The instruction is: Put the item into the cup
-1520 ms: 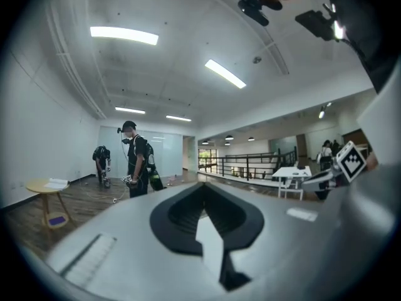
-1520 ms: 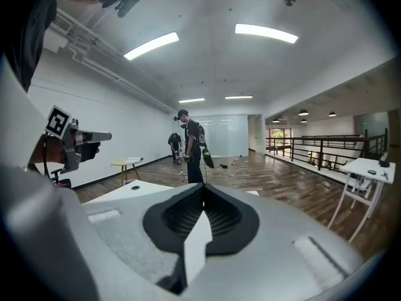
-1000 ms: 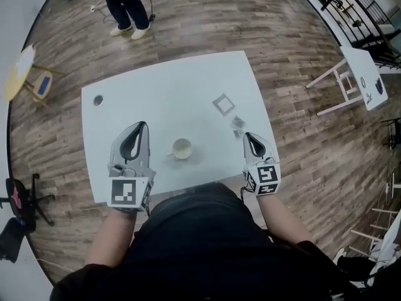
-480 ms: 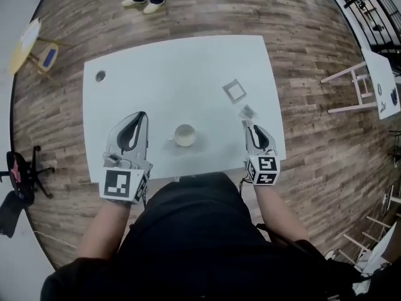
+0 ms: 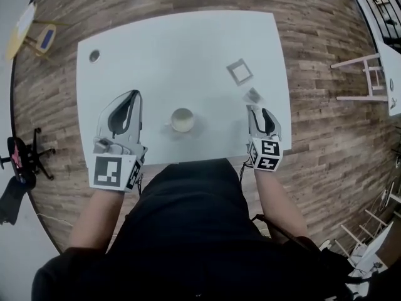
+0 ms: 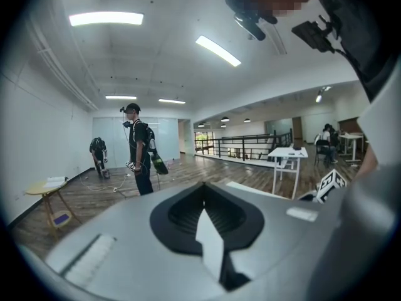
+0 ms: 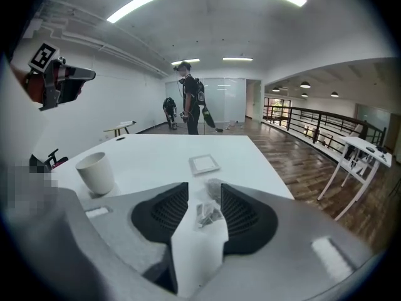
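Right gripper [image 7: 202, 190] lining up a pickup.
Its jaws, just opened wide, straddle what may be a crumpled clear packet [image 7: 206, 213] on the table [image 5: 175, 49]; closing comes next, then the cup [image 7: 96, 172]. Left gripper [image 6: 202, 190] jaws are pressed together.

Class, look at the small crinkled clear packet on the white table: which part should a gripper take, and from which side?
Probably pinch the small crinkled clear packet across its middle, coming down from the near side. It lies flat, so only its side edges offer a hold. The right gripper, whose jaws have just been opening, straddles it without pressing.
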`<state>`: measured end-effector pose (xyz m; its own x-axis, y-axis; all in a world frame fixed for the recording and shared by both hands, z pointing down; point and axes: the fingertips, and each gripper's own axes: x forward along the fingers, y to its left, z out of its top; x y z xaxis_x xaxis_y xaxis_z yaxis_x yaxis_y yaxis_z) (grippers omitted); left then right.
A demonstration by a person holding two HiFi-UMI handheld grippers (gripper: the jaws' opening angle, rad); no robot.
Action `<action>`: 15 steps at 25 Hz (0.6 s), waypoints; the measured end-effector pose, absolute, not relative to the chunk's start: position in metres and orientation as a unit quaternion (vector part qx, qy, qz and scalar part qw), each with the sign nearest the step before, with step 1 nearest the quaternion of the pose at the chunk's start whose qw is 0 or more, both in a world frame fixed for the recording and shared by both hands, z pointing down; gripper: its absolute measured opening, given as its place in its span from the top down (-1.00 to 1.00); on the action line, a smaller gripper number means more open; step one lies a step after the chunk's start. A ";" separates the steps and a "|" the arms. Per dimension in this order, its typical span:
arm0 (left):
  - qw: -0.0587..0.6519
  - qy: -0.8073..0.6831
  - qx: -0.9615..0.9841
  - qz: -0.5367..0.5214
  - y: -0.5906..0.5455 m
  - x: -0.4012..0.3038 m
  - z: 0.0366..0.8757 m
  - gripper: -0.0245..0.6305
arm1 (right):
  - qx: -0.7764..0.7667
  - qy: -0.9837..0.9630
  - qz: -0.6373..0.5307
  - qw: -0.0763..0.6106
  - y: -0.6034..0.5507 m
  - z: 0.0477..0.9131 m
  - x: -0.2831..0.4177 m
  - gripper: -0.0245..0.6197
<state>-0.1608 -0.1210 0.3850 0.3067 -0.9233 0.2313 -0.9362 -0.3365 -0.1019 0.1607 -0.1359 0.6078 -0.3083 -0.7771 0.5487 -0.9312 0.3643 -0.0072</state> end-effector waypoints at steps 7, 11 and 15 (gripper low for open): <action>0.037 -0.583 0.801 0.132 -0.122 -0.155 0.391 0.91 | 0.549 -0.777 0.194 0.239 -0.145 0.626 0.167 0.41; 0.052 -0.591 0.795 0.127 -0.122 -0.154 0.393 0.91 | 0.544 -0.775 0.204 0.249 -0.147 0.635 0.168 0.41; 0.054 -0.595 0.790 0.136 -0.117 -0.161 0.399 0.91 | 0.541 -0.771 0.215 0.257 -0.145 0.642 0.169 0.41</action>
<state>-0.1611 -0.1170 0.3995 0.2549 -0.9261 0.2780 -0.9552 -0.2859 -0.0768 0.1692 -0.1447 0.6419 -0.2825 -0.7240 0.6293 -0.9451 0.3222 -0.0535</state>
